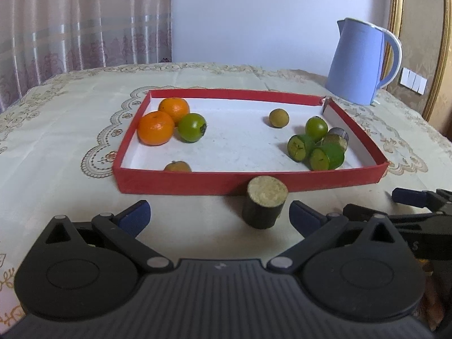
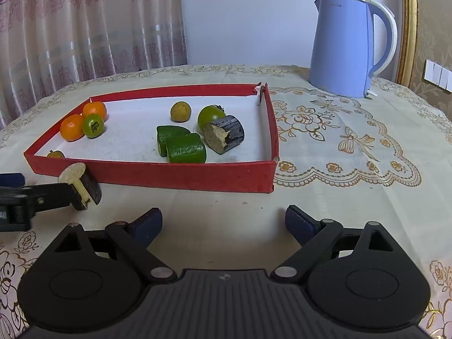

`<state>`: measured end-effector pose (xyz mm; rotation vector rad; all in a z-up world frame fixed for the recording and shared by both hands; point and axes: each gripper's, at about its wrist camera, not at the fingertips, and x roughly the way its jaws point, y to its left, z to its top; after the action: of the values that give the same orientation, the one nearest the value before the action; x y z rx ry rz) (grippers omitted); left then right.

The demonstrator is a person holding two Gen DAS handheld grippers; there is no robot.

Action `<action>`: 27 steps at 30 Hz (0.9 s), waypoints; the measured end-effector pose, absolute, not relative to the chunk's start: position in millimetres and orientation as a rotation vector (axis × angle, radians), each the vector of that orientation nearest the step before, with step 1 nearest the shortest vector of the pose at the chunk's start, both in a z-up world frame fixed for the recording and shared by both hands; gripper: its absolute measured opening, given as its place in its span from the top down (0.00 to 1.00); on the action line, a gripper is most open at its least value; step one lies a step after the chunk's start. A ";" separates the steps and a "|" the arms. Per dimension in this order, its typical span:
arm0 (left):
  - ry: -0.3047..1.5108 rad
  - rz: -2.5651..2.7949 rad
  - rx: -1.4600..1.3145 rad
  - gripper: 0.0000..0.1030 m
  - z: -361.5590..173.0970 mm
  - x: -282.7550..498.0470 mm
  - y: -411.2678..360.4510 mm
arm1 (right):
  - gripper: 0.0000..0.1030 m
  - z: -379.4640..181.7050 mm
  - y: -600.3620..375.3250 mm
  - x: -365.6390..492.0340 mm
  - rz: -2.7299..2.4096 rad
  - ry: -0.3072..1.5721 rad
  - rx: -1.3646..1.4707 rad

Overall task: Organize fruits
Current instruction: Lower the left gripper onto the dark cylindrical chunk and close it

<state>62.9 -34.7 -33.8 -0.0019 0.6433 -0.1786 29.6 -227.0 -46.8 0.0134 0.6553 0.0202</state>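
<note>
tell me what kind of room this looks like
Probably a home dining room: an embroidered tablecloth covers the table, an electric kettle stands on it, and patterned curtains hang behind.

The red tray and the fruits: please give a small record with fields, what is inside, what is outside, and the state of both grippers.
container: red tray, shallow, white inside
left group inside: two oranges, one green fruit
right group inside: cucumber pieces, green tomato, dark sugarcane piece
alone inside: small yellowish fruit
outside tray: second sugarcane piece, on the tablecloth before the front wall
left gripper: open, empty
right gripper: open, empty
background: blue kettle
</note>
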 end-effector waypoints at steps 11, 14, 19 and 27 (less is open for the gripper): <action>0.646 -0.115 0.071 0.00 -40.4 75.8 -54.1 | 0.08 -46.8 -227.9 29.2 0.024 0.653 0.023; 0.650 -0.104 0.053 0.00 -43.5 77.8 -52.3 | 0.08 -46.6 -228.0 29.1 0.025 0.652 0.024; 0.647 -0.099 0.057 0.00 -45.9 78.9 -53.6 | 0.08 -46.5 -228.0 29.0 0.025 0.652 0.025; 0.638 -0.102 0.074 0.00 -46.7 77.6 -54.9 | 0.08 -46.5 -227.9 28.9 0.025 0.652 0.025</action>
<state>77.6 -54.9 -46.7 0.0738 0.6381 -0.1018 28.9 -227.9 -46.5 0.0247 0.6522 0.0249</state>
